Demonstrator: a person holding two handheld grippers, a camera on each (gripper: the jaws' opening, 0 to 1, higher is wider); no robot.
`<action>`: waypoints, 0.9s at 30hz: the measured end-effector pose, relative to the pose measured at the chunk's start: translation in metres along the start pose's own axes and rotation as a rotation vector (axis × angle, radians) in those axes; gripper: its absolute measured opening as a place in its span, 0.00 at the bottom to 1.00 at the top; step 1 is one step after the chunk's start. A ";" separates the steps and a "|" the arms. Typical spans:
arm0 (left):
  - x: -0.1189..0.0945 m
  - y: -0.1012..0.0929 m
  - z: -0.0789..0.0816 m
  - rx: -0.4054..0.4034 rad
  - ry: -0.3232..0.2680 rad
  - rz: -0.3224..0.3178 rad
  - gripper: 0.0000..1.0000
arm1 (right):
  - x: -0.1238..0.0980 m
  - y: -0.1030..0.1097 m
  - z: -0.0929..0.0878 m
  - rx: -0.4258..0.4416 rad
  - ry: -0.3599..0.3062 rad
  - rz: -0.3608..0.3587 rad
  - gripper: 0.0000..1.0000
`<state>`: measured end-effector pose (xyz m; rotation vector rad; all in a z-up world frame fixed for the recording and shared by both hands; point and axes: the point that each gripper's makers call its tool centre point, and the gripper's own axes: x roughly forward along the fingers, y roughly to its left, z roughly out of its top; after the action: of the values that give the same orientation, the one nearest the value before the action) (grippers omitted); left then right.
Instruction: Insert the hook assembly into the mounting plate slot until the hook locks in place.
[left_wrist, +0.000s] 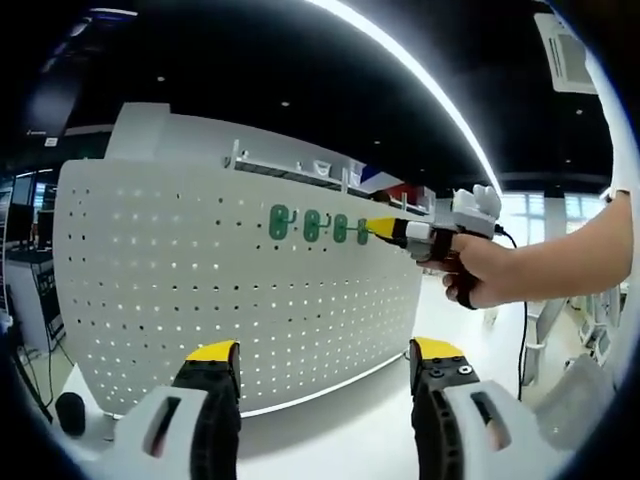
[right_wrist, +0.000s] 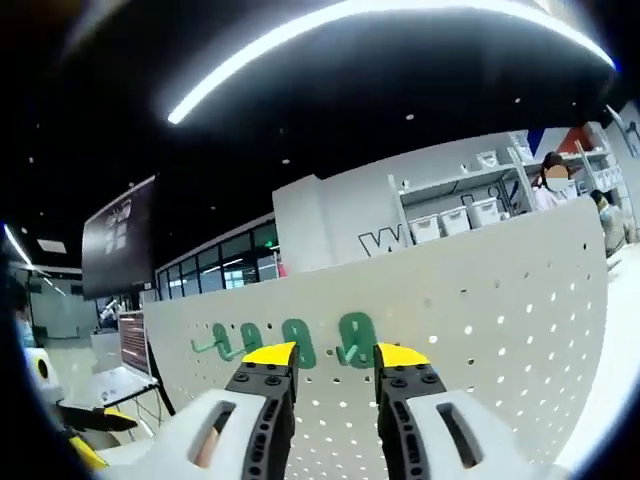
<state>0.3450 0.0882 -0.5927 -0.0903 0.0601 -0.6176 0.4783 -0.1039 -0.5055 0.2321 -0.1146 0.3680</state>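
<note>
Four green hooks (left_wrist: 320, 226) sat in a row on the white pegboard (left_wrist: 200, 290), which stood upright on the pale table (left_wrist: 370, 430). Right gripper (left_wrist: 385, 230), seen in the left gripper view and held by a hand (left_wrist: 480, 272), met the rightmost hook (left_wrist: 363, 232); in its own view its yellow-tipped fingers (right_wrist: 268, 354) stood narrow with that hook (right_wrist: 355, 340) just ahead, grip not discernible. Left gripper (left_wrist: 325, 352) hung back, fingers (left_wrist: 212, 352) wide and empty. Judged: press squarely into the slot, without twisting, until seated. Neighbouring hooks crowded the left side. A wire shelf (left_wrist: 290, 168) ran above the board; storage bins (right_wrist: 455, 220) and a person (right_wrist: 552, 180) stood behind.
</note>
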 end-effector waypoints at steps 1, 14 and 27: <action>0.000 0.000 -0.001 0.001 0.002 0.003 0.71 | 0.001 0.000 0.001 0.015 -0.005 0.002 0.28; 0.000 0.000 0.000 0.006 0.002 0.000 0.71 | -0.008 0.003 -0.002 -0.019 0.003 0.014 0.30; 0.001 -0.003 0.004 0.015 -0.008 -0.007 0.71 | -0.032 0.010 -0.015 -0.091 0.039 0.053 0.34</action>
<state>0.3450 0.0856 -0.5886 -0.0781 0.0477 -0.6246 0.4456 -0.1023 -0.5231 0.1324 -0.0988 0.4190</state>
